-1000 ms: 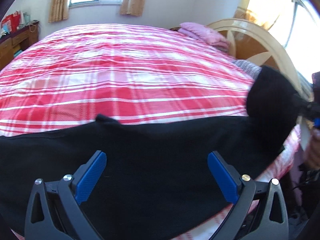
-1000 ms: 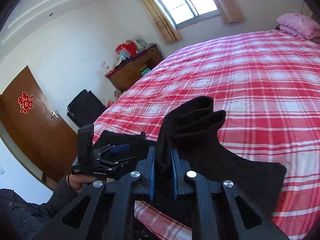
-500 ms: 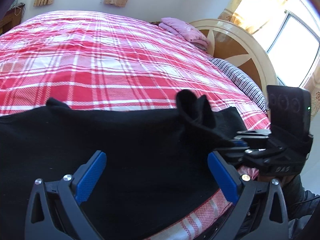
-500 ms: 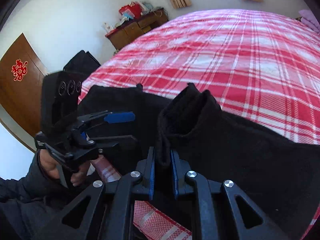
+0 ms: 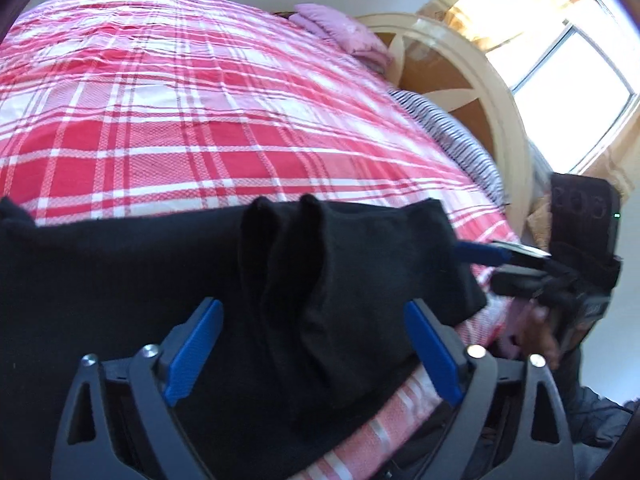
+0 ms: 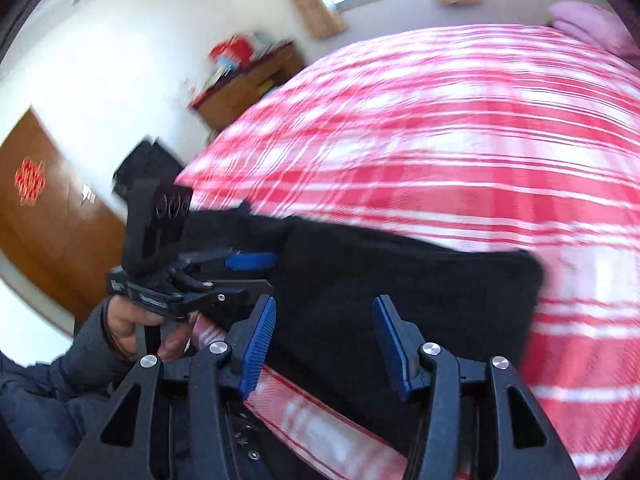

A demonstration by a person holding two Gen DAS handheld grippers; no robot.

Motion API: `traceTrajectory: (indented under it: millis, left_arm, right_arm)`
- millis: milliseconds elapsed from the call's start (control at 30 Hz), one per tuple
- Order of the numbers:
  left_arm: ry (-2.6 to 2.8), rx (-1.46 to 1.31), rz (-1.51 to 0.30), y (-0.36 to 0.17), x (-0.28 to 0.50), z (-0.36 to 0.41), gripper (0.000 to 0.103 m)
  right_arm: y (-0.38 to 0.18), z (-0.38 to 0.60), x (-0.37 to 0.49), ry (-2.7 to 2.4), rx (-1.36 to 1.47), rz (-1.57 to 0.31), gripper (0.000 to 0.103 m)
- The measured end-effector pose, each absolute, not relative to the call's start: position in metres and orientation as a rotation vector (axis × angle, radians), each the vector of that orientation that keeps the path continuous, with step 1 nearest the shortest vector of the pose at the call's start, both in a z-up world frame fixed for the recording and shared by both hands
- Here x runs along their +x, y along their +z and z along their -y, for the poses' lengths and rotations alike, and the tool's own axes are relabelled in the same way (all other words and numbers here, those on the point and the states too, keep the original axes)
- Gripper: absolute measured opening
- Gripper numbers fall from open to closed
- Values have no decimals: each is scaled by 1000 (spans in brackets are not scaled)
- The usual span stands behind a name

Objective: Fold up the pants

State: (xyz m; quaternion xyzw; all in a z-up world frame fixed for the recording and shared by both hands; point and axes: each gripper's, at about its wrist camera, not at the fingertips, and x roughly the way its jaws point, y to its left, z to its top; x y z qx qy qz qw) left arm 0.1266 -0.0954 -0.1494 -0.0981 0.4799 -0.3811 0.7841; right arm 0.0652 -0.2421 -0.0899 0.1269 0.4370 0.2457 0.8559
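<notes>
Black pants (image 5: 120,288) lie along the near edge of the bed; they also show in the right wrist view (image 6: 400,280). Their right end is folded back over the rest, with a rumpled ridge (image 5: 304,264) standing up in the middle. My left gripper (image 5: 312,344) is open, low over the pants, with the ridge between its blue pads. My right gripper (image 6: 324,340) is open and empty just above the folded end. In the left wrist view the right gripper (image 5: 500,254) sits at the fold's right edge. In the right wrist view the left gripper (image 6: 248,268) is at the left.
The bed has a red and white plaid cover (image 5: 200,100). A pink pillow (image 5: 340,32) and a round wooden headboard (image 5: 460,80) are at the far right. A wooden dresser (image 6: 248,84) and a brown door (image 6: 40,220) are off to the left.
My right gripper has let go of the pant end it held, leaving it folded on the rest, and has opened. The left gripper has stayed open and turned right.
</notes>
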Motion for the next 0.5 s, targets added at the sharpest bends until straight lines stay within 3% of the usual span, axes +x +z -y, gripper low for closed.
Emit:
traceTrajectory:
  millis: [33,100,133,167,267,500]
  left_arm:
    - [-815,-196,-1033,-148,128,100,83]
    - [-795,-161,-1040,-146,129,109,54]
    - [-778,-133,-1043,-145,128,113,30]
    - [-763,-109,-1038,-144,127,114,19]
    - [-754,-126,-1014,-137,120,103,10]
    - [-762,-345,-1047,-127,120,58,10]
  right_arm:
    - [-91,254,64,488,294,-906,54]
    - [-96,277,60,434,355,-891,55]
    - [-101,289,60,402,392,-892,55]
    - [-105,298,59,381,417,-896,55]
    - [-113,318,60,351,491,-893,55]
    - [-99,323,55,377,475,-843,55]
